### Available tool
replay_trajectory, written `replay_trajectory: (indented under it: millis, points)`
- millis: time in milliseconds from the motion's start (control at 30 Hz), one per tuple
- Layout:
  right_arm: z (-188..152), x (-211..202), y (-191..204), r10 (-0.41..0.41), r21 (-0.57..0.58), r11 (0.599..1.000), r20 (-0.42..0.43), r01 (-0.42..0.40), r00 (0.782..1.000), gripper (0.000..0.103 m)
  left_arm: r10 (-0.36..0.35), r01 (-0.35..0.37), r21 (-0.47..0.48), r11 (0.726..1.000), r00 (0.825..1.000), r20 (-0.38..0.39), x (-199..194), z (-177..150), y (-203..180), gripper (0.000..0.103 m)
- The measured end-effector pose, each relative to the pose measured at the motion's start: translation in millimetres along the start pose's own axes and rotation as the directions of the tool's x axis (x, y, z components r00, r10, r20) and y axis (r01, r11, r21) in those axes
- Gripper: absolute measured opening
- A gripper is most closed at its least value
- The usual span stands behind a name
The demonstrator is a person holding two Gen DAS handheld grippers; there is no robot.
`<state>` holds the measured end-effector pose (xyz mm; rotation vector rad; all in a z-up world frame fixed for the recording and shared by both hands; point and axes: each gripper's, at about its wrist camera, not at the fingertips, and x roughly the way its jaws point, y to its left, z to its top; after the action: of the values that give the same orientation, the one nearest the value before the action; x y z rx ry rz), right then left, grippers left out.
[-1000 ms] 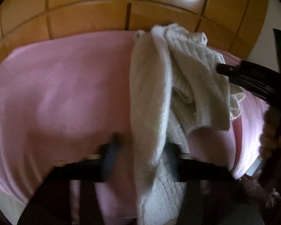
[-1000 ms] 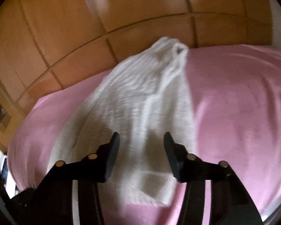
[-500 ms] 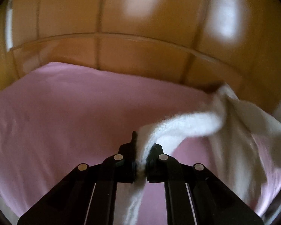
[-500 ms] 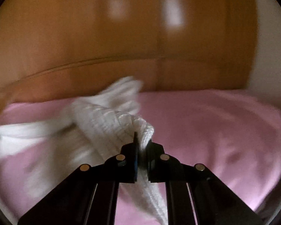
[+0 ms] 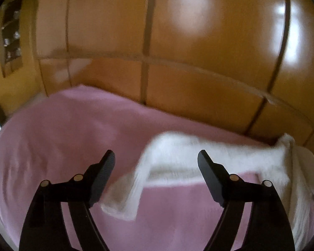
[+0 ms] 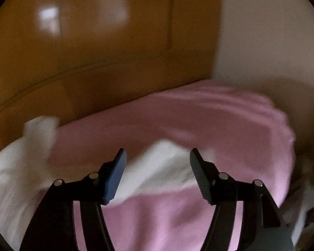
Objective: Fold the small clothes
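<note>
Pink bedspread (image 5: 52,138) against wooden panelling (image 5: 198,41)

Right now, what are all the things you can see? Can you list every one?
white knitted garment: one, white, spread on the pink cover; a strip of it lies ahead of each gripper, touching neither.
pink cover: one, pink, lying under the garment.
wooden panelling: orange-brown, glossy, behind the cover.
pale wall: off-white, right of the panelling in the right wrist view.
left gripper: one, black, jaws wide apart, holding nothing.
right gripper: one, black with one blue pad, jaws wide apart, holding nothing.
</note>
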<state>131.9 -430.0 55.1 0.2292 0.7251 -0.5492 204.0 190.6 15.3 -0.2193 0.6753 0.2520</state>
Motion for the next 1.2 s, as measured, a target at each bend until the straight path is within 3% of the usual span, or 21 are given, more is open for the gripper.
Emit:
replay_trajectory:
  millis: [100,133,167,200,233,300,367,400,433,533,600,633,700,767,867,933,1000,1100,1133,1167,1200]
  points:
    - [-30,-21,26,0.235,-0.015,0.971,-0.068,-0.237,0.97,0.063,-0.079,0.079,-0.013,0.997,0.996,-0.042,-10,-23,-5,0.08]
    - [-46,-30,45,0.355,-0.012,0.933,-0.122,-0.359,0.927,0.061,-0.094,0.094,-0.011,0.996,0.994,-0.053,-12,-30,-7,0.08]
    - [-56,-36,57,0.419,-0.003,0.906,-0.152,-0.424,0.895,0.06,-0.127,0.127,-0.01,0.992,0.989,-0.073,-15,-41,-8,0.08]
    - [-70,-42,73,0.503,0.015,0.86,-0.191,-0.51,0.843,0.06,-0.163,0.162,-0.013,0.987,0.982,-0.093,-19,-52,-10,0.08]
    - [-85,-47,91,0.582,0.039,0.805,-0.242,-0.592,0.777,0.058,-0.196,0.196,-0.012,0.981,0.974,-0.116,-22,-63,-14,0.08]
    - [-108,-52,118,0.659,0.081,0.736,-0.317,-0.673,0.682,0.055,-0.248,0.25,-0.004,0.968,0.957,-0.153,-28,-80,-20,0.08]
    - [-136,-53,151,0.724,0.156,0.658,-0.399,-0.736,0.563,0.053,-0.292,0.297,0.0,0.955,0.938,-0.185,-36,-100,-27,0.08]
    - [-147,-52,162,0.74,0.179,0.634,-0.422,-0.752,0.524,0.052,-0.313,0.32,0.0,0.948,0.928,-0.202,-39,-110,-29,0.08]
    - [-159,-53,178,0.752,0.198,0.615,-0.438,-0.763,0.493,0.052,-0.332,0.339,-0.002,0.941,0.919,-0.214,-44,-117,-29,0.08]
    - [-169,-54,203,0.777,0.236,0.588,-0.429,-0.773,0.46,0.046,-0.403,0.411,-0.026,0.911,0.876,-0.264,-56,-143,-30,0.079]
    - [-172,-51,213,0.764,0.208,0.602,-0.43,-0.771,0.481,0.033,-0.442,0.453,-0.034,0.891,0.847,-0.296,-61,-157,-36,0.074]
    - [-174,-51,216,0.757,0.194,0.607,-0.437,-0.77,0.487,0.02,-0.472,0.484,-0.045,0.874,0.823,-0.315,-64,-165,-39,0.073]
    - [-179,-53,222,0.736,0.153,0.612,-0.468,-0.776,0.488,0.008,-0.523,0.531,-0.075,0.844,0.783,-0.337,-70,-176,-42,0.072]
    - [-166,-59,207,0.736,0.119,0.615,-0.442,-0.779,0.513,0.007,-0.571,0.578,-0.1,0.81,0.739,-0.357,-75,-188,-49,0.072]
    - [-139,-78,174,0.761,0.101,0.608,-0.355,-0.788,0.542,0.007,-0.603,0.618,-0.094,0.78,0.704,-0.375,-79,-198,-66,0.072]
    - [-122,-89,153,0.773,0.094,0.607,-0.297,-0.789,0.56,0.006,-0.638,0.653,-0.111,0.75,0.667,-0.386,-81,-201,-79,0.072]
    - [-100,-101,125,0.776,0.076,0.615,-0.237,-0.785,0.584,0.006,-0.652,0.668,-0.122,0.734,0.645,-0.398,-78,-201,-92,0.072]
    - [-83,-107,101,0.767,0.072,0.634,-0.188,-0.77,0.613,0.006,-0.652,0.687,-0.092,0.721,0.627,-0.427,-73,-205,-119,0.04]
    - [-83,-108,97,0.763,0.072,0.64,-0.18,-0.765,0.621,0.006,-0.654,0.691,-0.095,0.716,0.617,-0.439,-69,-206,-128,0.02]
    - [-78,-109,93,0.754,0.067,0.651,-0.169,-0.756,0.635,0.006,-0.655,0.697,-0.094,0.711,0.608,-0.448,-64,-205,-132,0.011]
    - [-76,-110,94,0.748,0.06,0.659,-0.161,-0.75,0.644,0.006,-0.645,0.688,-0.083,0.721,0.621,-0.446,-63,-203,-134,0.01]
